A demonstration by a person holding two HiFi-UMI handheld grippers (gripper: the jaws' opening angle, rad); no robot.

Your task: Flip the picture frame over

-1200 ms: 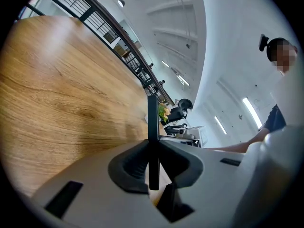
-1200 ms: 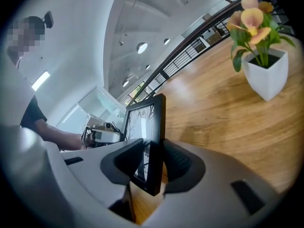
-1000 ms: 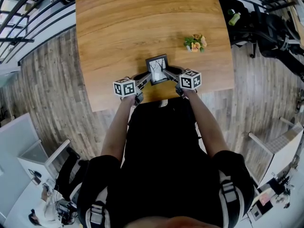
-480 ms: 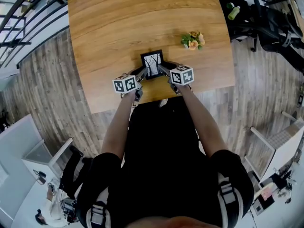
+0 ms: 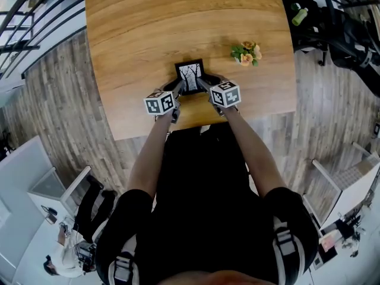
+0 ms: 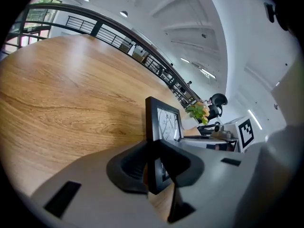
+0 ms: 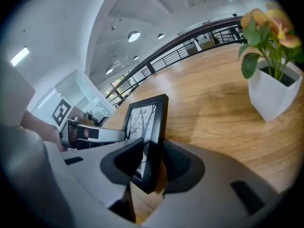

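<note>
The left gripper (image 5: 177,88) and right gripper (image 5: 204,85) clasp the frame (image 5: 190,77) by its sides, upright at centre frame on the worktop (image 5: 148,28). The left gripper's jaws have just been loosening, with the frame between them. The print faces the person, so the flip looks unfinished.

The head camera sits high up on the person and looks steeply down from far off. It takes in the whole bench (image 5: 148,34) and the floor (image 5: 59,117) around it. The left gripper (image 5: 177,90) carries a camera that looks along its own jaws. It sits very near and low over the bench, and it faces across to the right side. The right gripper (image 5: 203,85) carries one too, and that one faces back to the left side. All three cameras see the picture frame (image 5: 190,76) and the plant (image 5: 246,53). Each gripper camera also sees the other gripper past the picture frame.
</note>
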